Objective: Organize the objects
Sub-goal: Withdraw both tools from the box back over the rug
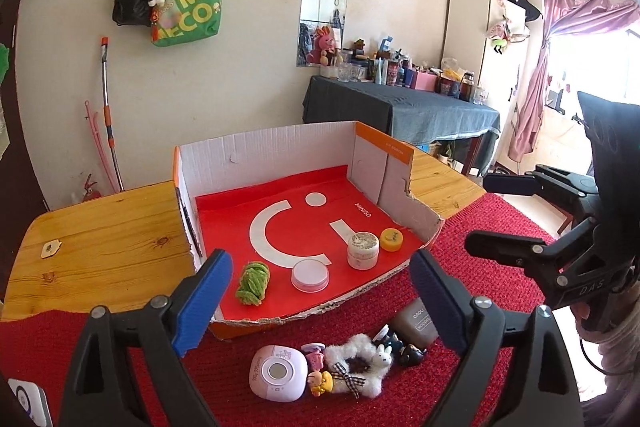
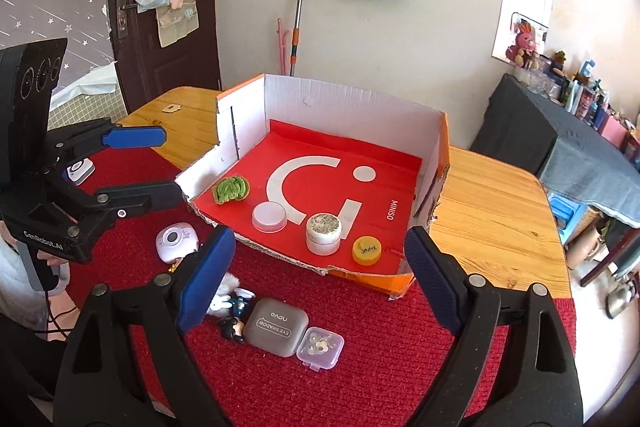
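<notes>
Wood table (image 2: pixel 492 223) is half covered by a red mat (image 2: pixel 360 339); a cut-open box (image 2: pixel 344 107) is set on it, against a cream wall. Four items are held in the box, others left on the mat. Left gripper (image 1: pixel 320 303) and right gripper (image 2: pixel 320 279) are spread wide, empty.

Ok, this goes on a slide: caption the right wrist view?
Open right gripper above a cardboard box holding four small items, more waiting on the red mat.

Four items in box (image 2: pixel 434 147) — two grippers
</notes>
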